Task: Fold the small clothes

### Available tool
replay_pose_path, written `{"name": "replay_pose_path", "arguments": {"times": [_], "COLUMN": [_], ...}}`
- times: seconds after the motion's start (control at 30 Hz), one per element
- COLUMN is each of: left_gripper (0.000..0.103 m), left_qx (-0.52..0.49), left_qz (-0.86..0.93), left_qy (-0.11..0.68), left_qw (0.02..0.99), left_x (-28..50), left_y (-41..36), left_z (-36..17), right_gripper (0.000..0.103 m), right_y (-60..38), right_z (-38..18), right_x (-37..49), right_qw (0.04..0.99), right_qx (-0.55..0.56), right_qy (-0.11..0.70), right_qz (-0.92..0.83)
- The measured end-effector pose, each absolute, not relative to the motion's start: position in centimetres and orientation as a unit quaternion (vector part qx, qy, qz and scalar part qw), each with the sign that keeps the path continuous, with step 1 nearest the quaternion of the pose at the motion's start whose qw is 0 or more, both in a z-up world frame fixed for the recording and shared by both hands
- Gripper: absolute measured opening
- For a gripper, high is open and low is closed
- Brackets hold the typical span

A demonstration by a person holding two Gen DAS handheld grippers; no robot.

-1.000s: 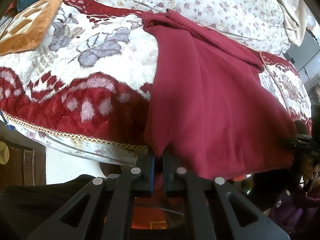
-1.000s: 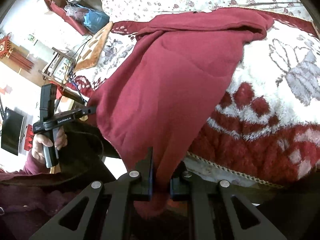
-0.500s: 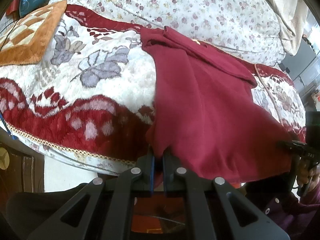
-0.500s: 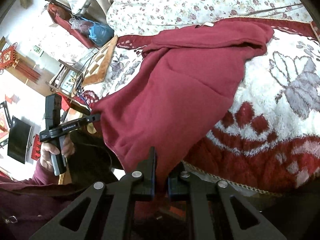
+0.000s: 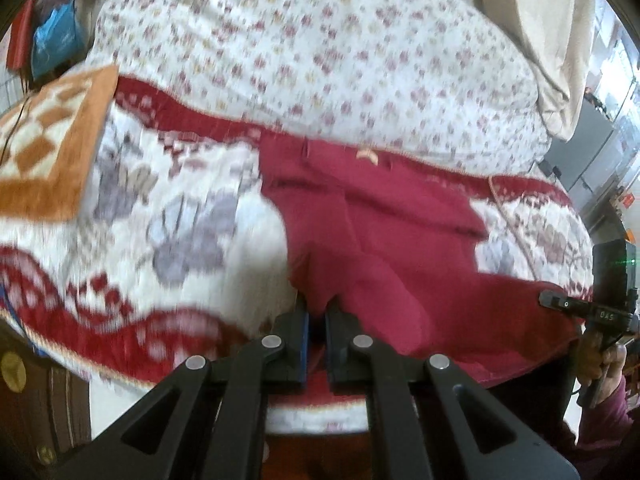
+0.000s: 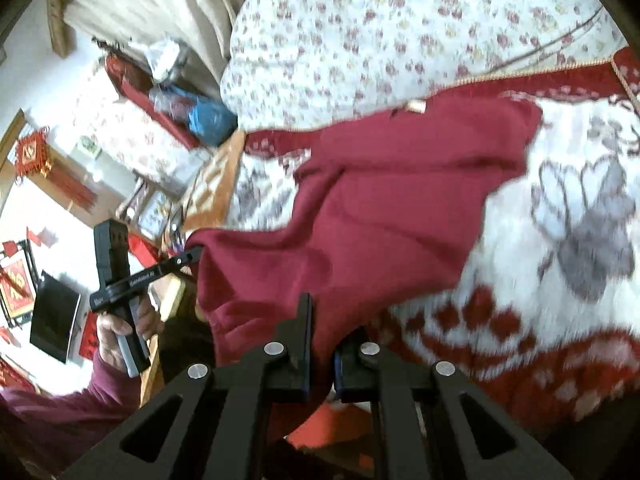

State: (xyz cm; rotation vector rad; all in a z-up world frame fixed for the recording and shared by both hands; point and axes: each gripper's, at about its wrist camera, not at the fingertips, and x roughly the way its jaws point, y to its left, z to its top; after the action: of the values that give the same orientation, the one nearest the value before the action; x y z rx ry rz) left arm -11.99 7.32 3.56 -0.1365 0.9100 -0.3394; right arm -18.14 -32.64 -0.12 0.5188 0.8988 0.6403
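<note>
A dark red garment (image 5: 384, 240) lies on the patterned bed blanket (image 5: 180, 216), its near edge lifted off the bed. My left gripper (image 5: 316, 316) is shut on one near corner of it. In the right wrist view my right gripper (image 6: 323, 332) is shut on the other near corner of the garment (image 6: 392, 216). Each view shows the other gripper pinching the cloth: the right one (image 5: 560, 304) at the right edge, the left one (image 6: 188, 258) at the left, held by a hand (image 6: 120, 324). A small label (image 5: 366, 155) shows at the garment's far edge.
A white flowered quilt (image 5: 320, 60) is piled behind the garment. An orange checked cushion (image 5: 44, 148) lies at the left of the bed. Blue bags (image 6: 208, 118) and shelves stand beyond the bed's end, with a dark screen (image 6: 54, 318) on the wall.
Both grippers have risen and moved toward the far side of the bed, carrying the garment's near edge up and over. The garment now bunches and looks shorter. Both views are blurred by motion.
</note>
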Motion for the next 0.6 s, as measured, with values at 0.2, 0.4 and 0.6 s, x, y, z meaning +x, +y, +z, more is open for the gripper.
{"name": "replay_pose_path", "arguments": {"times": [0.2,0.4,0.6], "left_gripper": [0.006,0.006,0.006], "left_qx": [-0.081,-0.101,-0.114], "left_qz": [-0.166,-0.154,-0.129], "left_qy": [0.402,0.398,0.43], "left_qw": [0.897,0.899,0.886], "left_x": [-6.6,1.0,8.2], "left_y": [5.0,2.4,0.8], "left_z": [6.1,5.9,2.4], "right_gripper": [0.009,0.009,0.009], "right_y": [-34.3,-36.9,-38.8], "right_z": [1.7,0.9,-2.5], "right_x": [-14.0,-7.6,-0.9], "right_qw": [0.835,0.834,0.823], "right_qx": [0.276,0.309,0.327], "right_qy": [0.386,0.393,0.427], "right_qz": [0.278,0.233,0.184]}}
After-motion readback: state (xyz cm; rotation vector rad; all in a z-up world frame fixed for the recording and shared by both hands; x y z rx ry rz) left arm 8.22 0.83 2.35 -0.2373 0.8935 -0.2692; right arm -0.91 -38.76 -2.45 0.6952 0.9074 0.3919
